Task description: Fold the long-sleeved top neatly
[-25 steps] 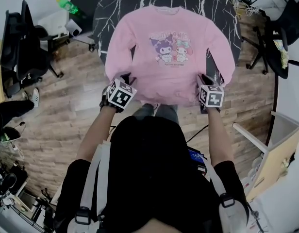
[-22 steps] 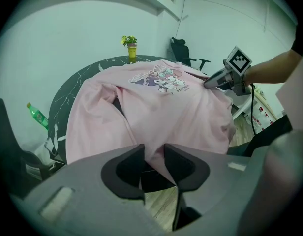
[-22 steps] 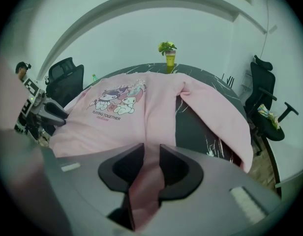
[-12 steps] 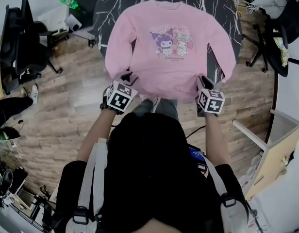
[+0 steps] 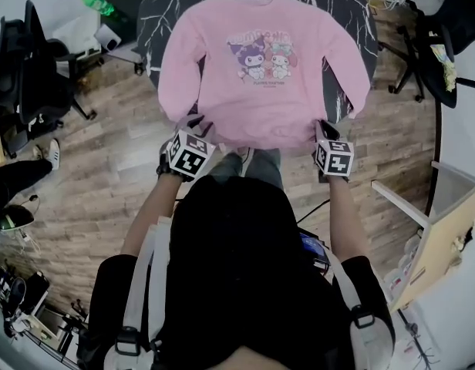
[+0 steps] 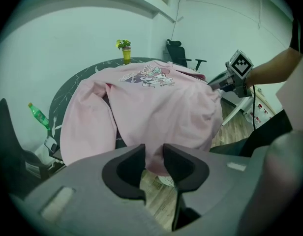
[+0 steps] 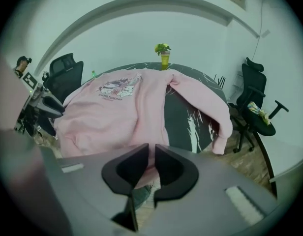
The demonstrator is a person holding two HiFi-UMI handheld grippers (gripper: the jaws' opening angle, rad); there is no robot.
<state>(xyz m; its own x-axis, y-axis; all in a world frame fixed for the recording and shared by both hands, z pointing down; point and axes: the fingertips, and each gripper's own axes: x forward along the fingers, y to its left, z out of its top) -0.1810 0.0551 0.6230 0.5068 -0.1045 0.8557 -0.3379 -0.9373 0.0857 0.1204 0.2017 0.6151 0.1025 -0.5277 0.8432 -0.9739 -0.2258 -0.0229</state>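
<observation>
Head view: pink long-sleeved cotton top with a cartoon print (image 5: 261,75), spread print-up across the round black white-veined table (image 5: 153,21), collar at the far side, hem draped off the near edge. Left gripper (image 5: 197,124) at the hem's left corner, right gripper (image 5: 323,126) at its right corner, well apart, both angled steeply down and away from the person. Sleeves laid along the flanks of the body, cuffs out by the table's rim.

Left gripper view: jaws clenched on a pinch of pink hem, cloth filling the gap between the pads, wooden floor (image 6: 156,200) showing below. Left sleeve slumped over the table's edge. Small green plant in a yellow pot (image 6: 125,50) at the far rim.

Right gripper view: jaws just now closing, pinched almost together on a thin fold of the hem. Right sleeve trailing off the table's side, cuff (image 7: 218,132) hanging free.

Step in hand, by the look of it: squaring the garment by its hem ahead of the first fold. Keep both grips firm. Move the two corners together, level with each other and at one pace. Hold the hem taut without stretching the knit. Keep the hem line parallel to the near edge and the print centred. Mind the dangling cuffs, likely to drag or bunch; bring them onto the table before folding the sleeves inward
</observation>
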